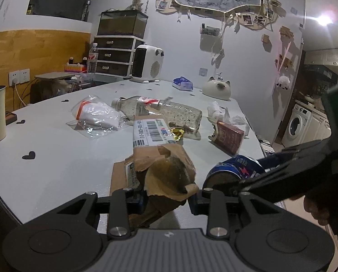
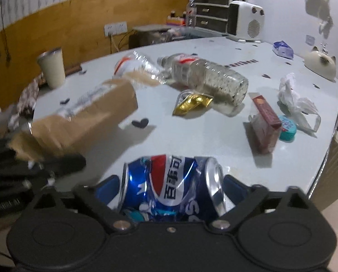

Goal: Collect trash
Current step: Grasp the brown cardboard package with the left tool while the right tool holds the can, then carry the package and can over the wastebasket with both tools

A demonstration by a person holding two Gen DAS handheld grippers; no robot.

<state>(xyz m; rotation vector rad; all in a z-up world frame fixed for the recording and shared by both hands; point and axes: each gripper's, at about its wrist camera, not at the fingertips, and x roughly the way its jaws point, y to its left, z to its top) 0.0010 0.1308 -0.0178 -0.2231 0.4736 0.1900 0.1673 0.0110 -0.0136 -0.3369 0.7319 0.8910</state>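
Step in hand: both grippers loaded, trash being carried off the white table (image 2: pixel 191 136).
Left gripper (image 1: pixel 166 200): pinching a torn cardboard box (image 1: pixel 159 158); long axis runs away from the camera.
Right gripper (image 2: pixel 172 192): spread wide around a crushed blue can (image 2: pixel 171 185), pads at either end; can lies crosswise, top rim to the right, near table edge.
Still left: plastic bottle (image 2: pixel 205 74), gold wrapper (image 2: pixel 192 102), red box (image 2: pixel 265 115), farther off.
Next move: likely needs a bin, none in view.
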